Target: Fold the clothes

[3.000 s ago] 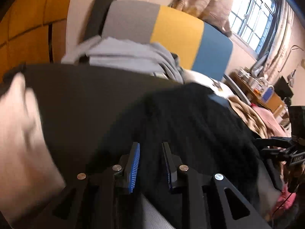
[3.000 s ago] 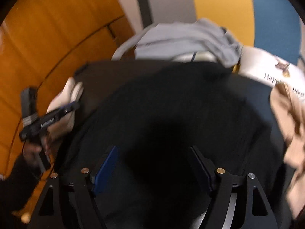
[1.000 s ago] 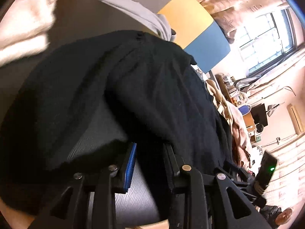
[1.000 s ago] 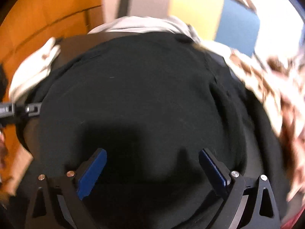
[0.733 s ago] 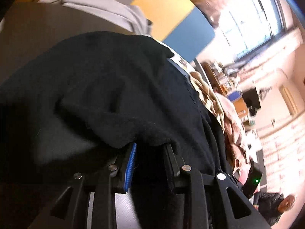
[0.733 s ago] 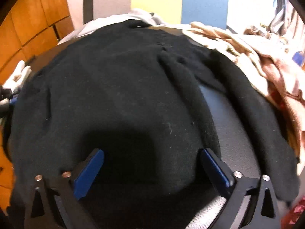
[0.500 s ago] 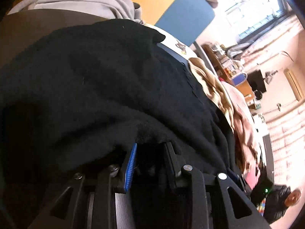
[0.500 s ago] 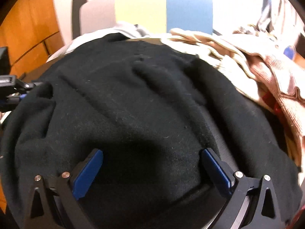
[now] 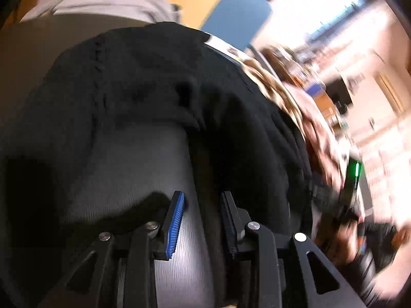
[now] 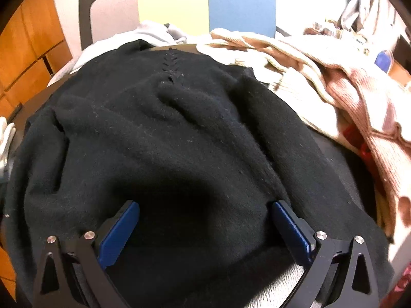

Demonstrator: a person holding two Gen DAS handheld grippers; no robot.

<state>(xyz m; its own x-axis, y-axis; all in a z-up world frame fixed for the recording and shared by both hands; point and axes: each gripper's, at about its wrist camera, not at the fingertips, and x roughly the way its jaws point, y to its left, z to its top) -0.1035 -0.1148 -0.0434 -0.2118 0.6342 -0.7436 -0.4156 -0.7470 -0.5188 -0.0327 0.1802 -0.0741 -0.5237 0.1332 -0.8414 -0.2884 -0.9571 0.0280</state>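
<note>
Fingers of my left gripper [image 9: 201, 213] stand at a narrow gap, and a dark strip of the black sweater [image 10: 164, 133] runs between the pads, though I cannot tell whether they press on it. My right gripper [image 10: 205, 228] is spread wide above the sweater's near hem and holds nothing. The sweater lies spread across the dark table [image 9: 123, 164], rumpled at the middle, with one edge turned up so that bare table shows in the left wrist view. Beyond it lie a grey garment [image 10: 151, 33] and a beige and pink knit pile [image 10: 321, 77]. To fold cleanly, I judge I should flatten that lifted edge first, then take two matching corners and carry them over together, keeping clear of the pile.
</note>
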